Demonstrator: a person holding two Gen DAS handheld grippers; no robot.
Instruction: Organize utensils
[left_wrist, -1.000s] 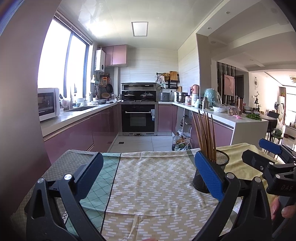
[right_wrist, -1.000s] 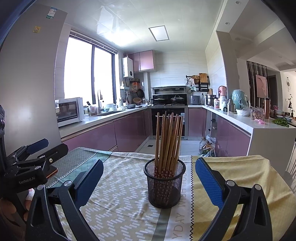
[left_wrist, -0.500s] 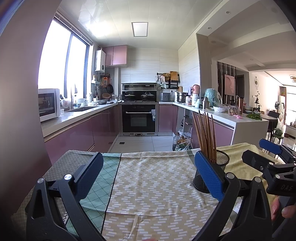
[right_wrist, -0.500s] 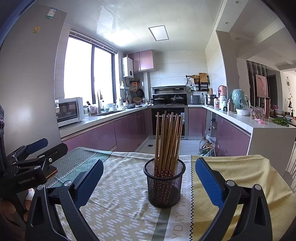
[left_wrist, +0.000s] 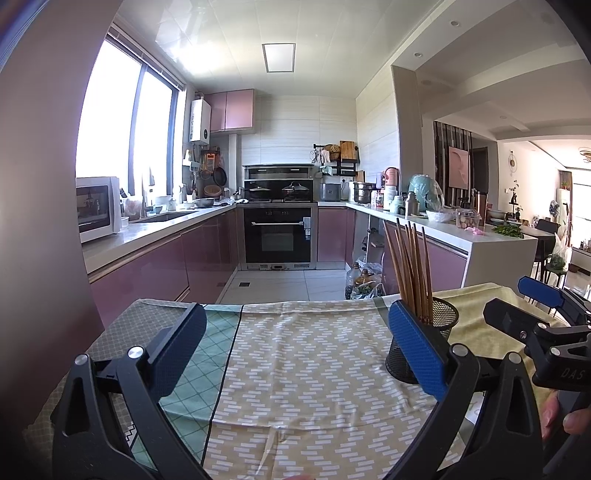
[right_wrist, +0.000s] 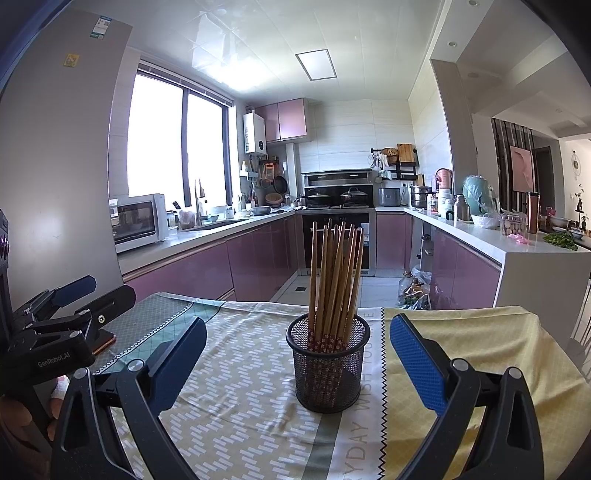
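A black mesh cup stands upright on the cloth-covered table, holding several wooden chopsticks with patterned red ends. It sits centred just beyond my right gripper, which is open with nothing between its blue pads. In the left wrist view the same cup is at the right, partly hidden behind the right blue pad, with its chopsticks leaning left. My left gripper is open over bare cloth, to the left of the cup.
Patterned cloths cover the table: green at left, beige in the middle, yellow at right. A phone-like flat object lies under the left gripper's tip. Beyond the far table edge are the kitchen floor, purple cabinets and an oven.
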